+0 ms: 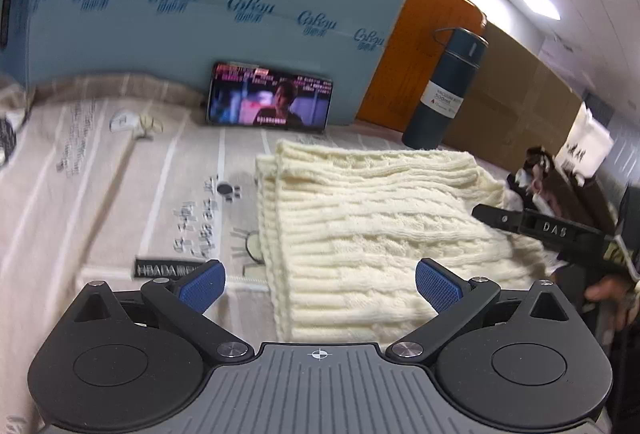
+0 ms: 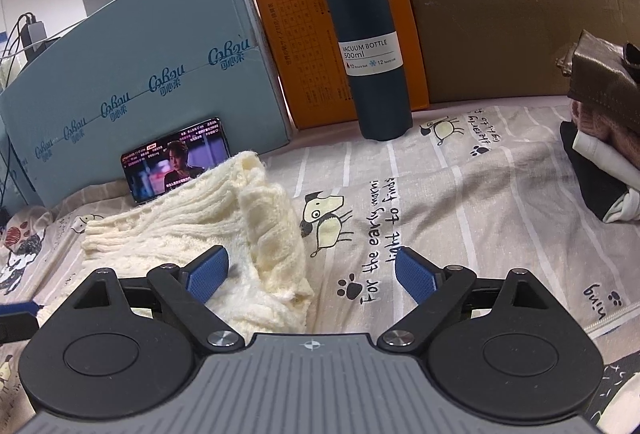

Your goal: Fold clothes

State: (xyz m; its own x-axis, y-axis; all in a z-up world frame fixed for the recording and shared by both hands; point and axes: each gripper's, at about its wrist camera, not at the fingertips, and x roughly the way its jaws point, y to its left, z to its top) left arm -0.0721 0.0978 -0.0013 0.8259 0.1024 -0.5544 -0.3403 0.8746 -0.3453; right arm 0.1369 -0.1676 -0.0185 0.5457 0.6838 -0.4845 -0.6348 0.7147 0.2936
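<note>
**Both grippers spread, nothing pinched**

My left gripper [image 1: 320, 284] stands wide apart and empty, hovering over the near edge of the cream knitted scarf [image 1: 372, 230], which stretches from between its fingers toward one o'clock. My right gripper [image 2: 312, 274] is also spread wide; a fold of the scarf [image 2: 224, 230] lies between its fingers, against the left pad, unpinched, the rest running to ten o'clock. The scarf rests on the printed sheet [image 2: 460, 194]. At twelve o'clock stands a bottle [image 2: 372, 46].

Knit garment [image 2: 192, 230] on bedsheet [image 2: 460, 194], phone [image 2: 176, 160] behind it, bottle [image 2: 370, 46] right of phone
</note>
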